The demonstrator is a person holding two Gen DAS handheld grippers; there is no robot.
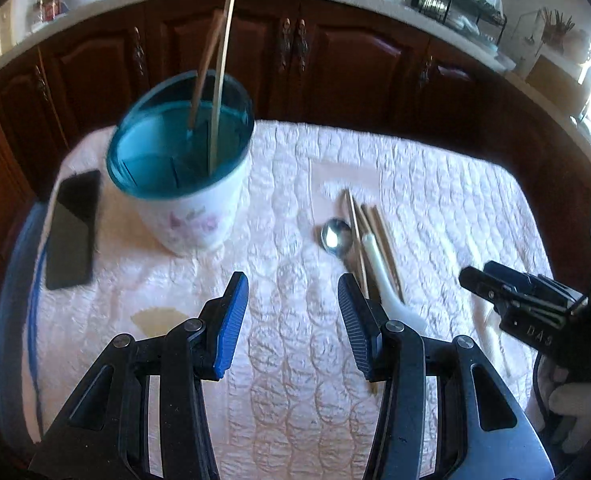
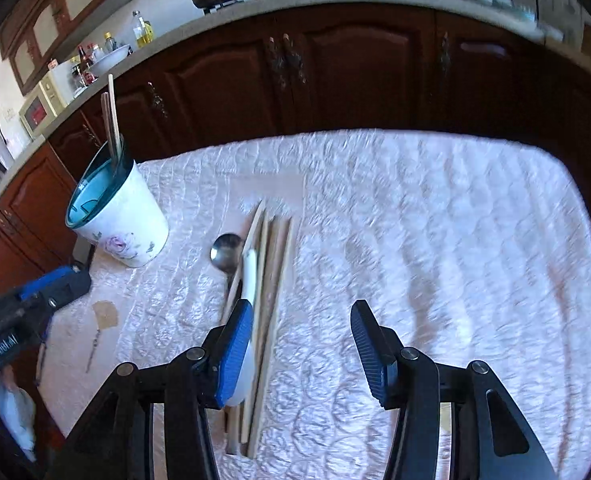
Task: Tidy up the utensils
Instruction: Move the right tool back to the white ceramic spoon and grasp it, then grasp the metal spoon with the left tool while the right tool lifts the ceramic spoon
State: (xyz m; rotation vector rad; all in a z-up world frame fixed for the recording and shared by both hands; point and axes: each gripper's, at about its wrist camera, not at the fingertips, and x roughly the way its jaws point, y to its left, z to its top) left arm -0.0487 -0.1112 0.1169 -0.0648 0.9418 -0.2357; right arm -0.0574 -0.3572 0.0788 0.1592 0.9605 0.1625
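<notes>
A white flowered cup (image 1: 199, 216) with a blue inside stands at the back left of the quilted table and holds two wooden chopsticks (image 1: 219, 80). To its right lie a metal spoon (image 1: 335, 234), a white ceramic spoon (image 1: 377, 260) and several loose chopsticks (image 1: 387, 248) in a bundle. My left gripper (image 1: 292, 284) hangs open over bare cloth, just left of the bundle. My right gripper (image 2: 302, 308) is open too, with nothing between its fingers. Its left finger (image 2: 235, 344) hangs over the white spoon (image 2: 249, 272), beside the chopsticks (image 2: 275, 280) and metal spoon (image 2: 225, 252). The cup (image 2: 123, 220) stands far left.
A black phone (image 1: 73, 228) lies left of the cup near the table's edge. A brown stain (image 1: 157, 316) marks the pink-white cloth (image 1: 435, 200). Dark wooden cabinets (image 1: 335, 64) run behind the table under a counter with bottles, pots and a dish rack.
</notes>
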